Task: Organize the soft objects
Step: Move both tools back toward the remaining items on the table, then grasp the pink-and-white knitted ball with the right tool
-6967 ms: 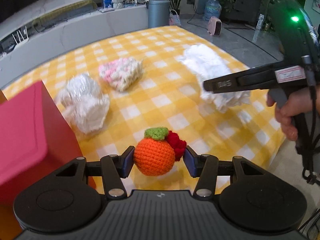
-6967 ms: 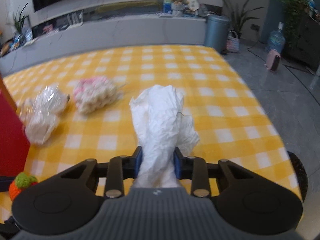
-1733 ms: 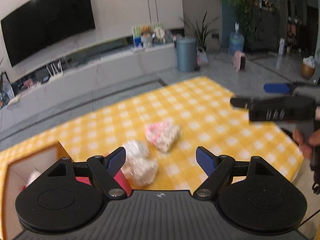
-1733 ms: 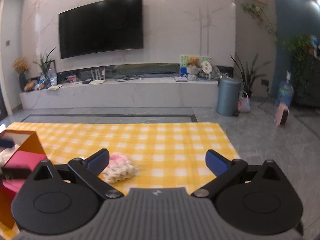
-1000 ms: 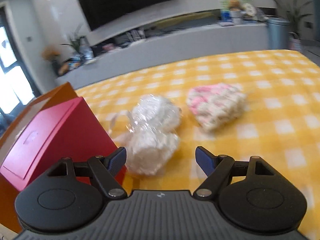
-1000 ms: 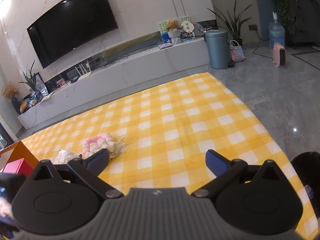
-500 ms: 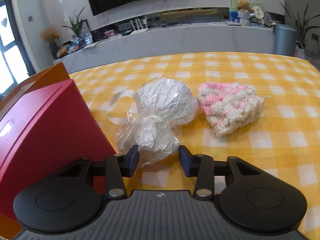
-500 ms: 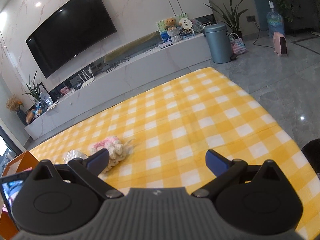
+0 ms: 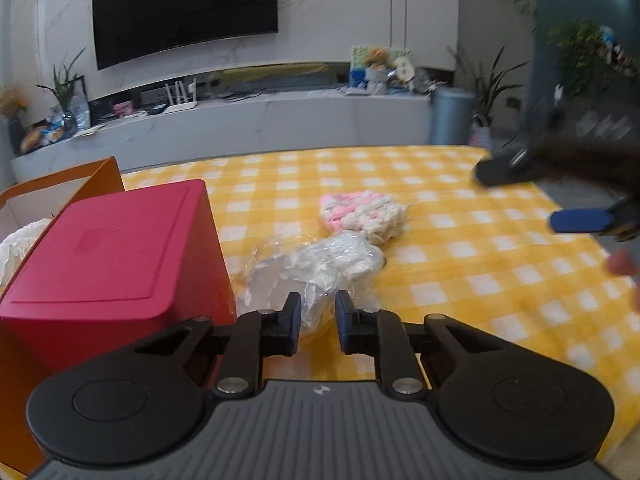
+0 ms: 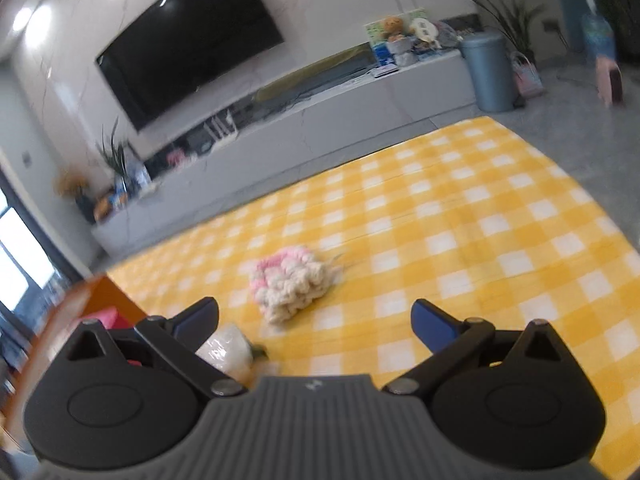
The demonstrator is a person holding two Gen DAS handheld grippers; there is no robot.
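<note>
My left gripper (image 9: pixel 316 322) is shut on a clear plastic bag of white soft stuff (image 9: pixel 320 266), held just above the yellow checked cloth (image 9: pixel 480 240). A pink and white knitted piece (image 9: pixel 362 216) lies on the cloth just beyond the bag. It also shows in the right wrist view (image 10: pixel 290 282), ahead of my right gripper (image 10: pixel 314 318), which is open and empty above the cloth. The bag shows low left in that view (image 10: pixel 224 350). The right gripper shows blurred at the right in the left wrist view (image 9: pixel 576 216).
An orange box (image 9: pixel 60 188) with a red lid or inner block (image 9: pixel 104 248) stands at the left; white soft material (image 9: pixel 16 244) lies inside it. A low TV bench (image 9: pixel 240 128) and a grey bin (image 9: pixel 450 118) stand beyond the table.
My left gripper has closed further on the plastic bag and lifted and pulled back with it. My right gripper has come down and closer toward the knitted piece, still open.
</note>
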